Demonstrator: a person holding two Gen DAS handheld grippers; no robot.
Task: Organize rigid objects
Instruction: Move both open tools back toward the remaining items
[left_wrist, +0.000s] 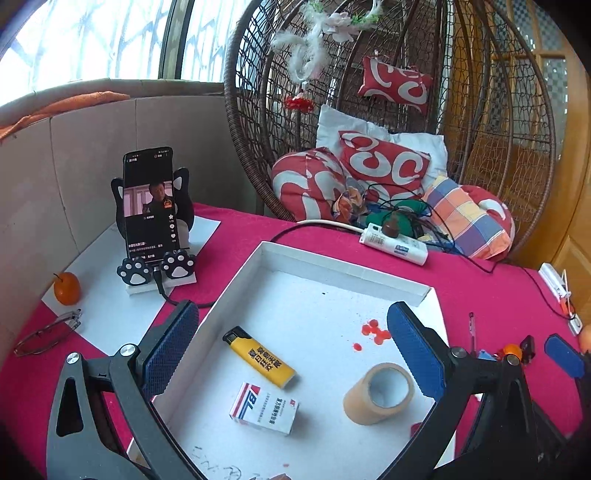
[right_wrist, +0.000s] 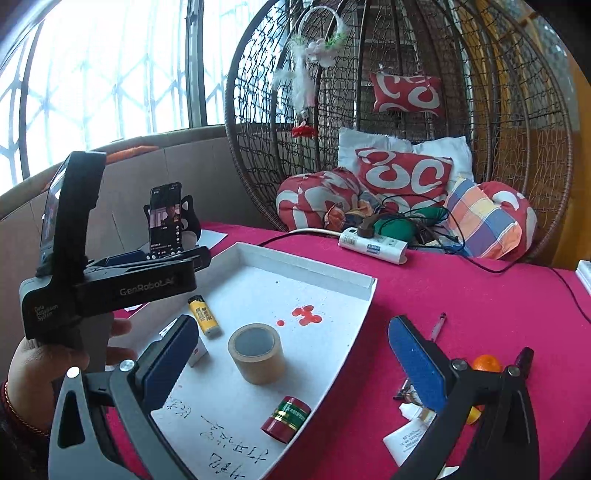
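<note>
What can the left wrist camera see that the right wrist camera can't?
Only the left wrist view shows the glasses and the orange beside the phone stand.

Only the right wrist view shows the little red and green jar at the tray's edge, and the person's hand holding the left hand-held gripper.

Both show the white tray holding the yellow lighter, the tape roll and the small box.

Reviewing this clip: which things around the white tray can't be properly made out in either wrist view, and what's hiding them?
- Small white box: right wrist view, mostly behind the right gripper finger.
- Items on the cloth by the orange: right wrist view, hidden by the other finger.
- Handwriting on the tray: cut off by the bottom edge in both views.
- Phone text: too small to read.
</note>
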